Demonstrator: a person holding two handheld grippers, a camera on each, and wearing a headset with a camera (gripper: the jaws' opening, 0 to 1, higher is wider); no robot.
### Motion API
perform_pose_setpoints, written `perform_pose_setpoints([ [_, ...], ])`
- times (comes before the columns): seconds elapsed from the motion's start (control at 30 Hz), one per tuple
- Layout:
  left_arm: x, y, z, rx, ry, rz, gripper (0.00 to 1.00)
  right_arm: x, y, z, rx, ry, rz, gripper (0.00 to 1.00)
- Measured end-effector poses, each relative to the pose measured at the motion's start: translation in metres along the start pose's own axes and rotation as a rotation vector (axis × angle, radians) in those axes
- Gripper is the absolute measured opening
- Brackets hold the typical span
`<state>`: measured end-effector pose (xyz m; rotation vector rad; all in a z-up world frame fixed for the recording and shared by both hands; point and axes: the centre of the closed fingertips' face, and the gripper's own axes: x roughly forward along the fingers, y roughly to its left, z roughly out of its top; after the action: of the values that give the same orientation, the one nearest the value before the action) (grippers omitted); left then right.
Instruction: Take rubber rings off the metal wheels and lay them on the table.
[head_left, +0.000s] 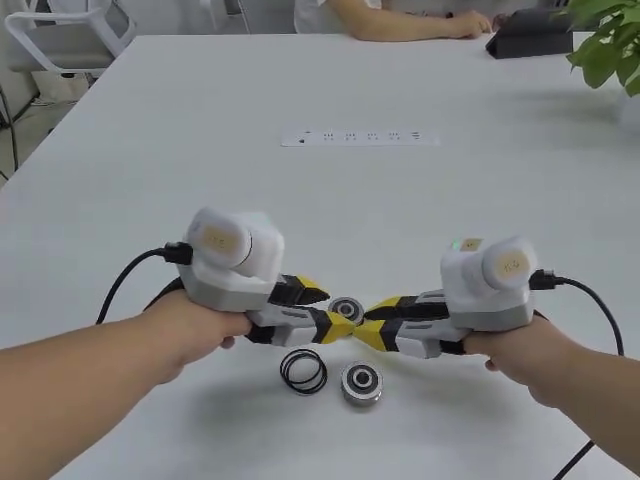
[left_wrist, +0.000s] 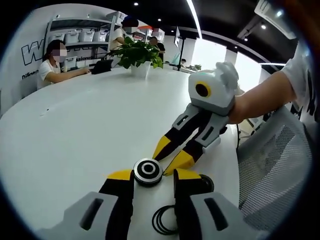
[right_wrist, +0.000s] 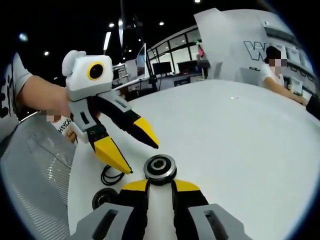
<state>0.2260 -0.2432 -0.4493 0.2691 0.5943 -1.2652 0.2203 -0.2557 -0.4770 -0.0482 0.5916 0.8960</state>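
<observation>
Head view: the metal wheel hangs between both gripper tips, above the surface.
Left gripper view: the left gripper, jaws spread, flanks the wheel straight ahead.
Right gripper view: the right gripper appears to pinch it.

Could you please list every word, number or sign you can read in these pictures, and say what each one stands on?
"W": the start of large lettering on the wall; the rest is cut off.
The smaller line beneath it is too blurred to read.
"HEICA": on a shirt in the right gripper view, partly hidden.
The marks on the power strip are too small to read.
</observation>
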Motion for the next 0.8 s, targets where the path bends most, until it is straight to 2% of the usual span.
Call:
perform_pose_setpoints([
  [0.5, 0.013, -0.003, 0.002, 0.039, 0.025, -0.015, 0.18, -0.001, -0.001, 0.0, 0.008, -0.014, -0.006, 0.12],
  [0.8, 0.015, 0.003, 0.0, 0.063, 0.036, 0.01, 0.12, -0.001, -0.001, 0.0, 0.008, -0.02, -0.006, 0.11],
])
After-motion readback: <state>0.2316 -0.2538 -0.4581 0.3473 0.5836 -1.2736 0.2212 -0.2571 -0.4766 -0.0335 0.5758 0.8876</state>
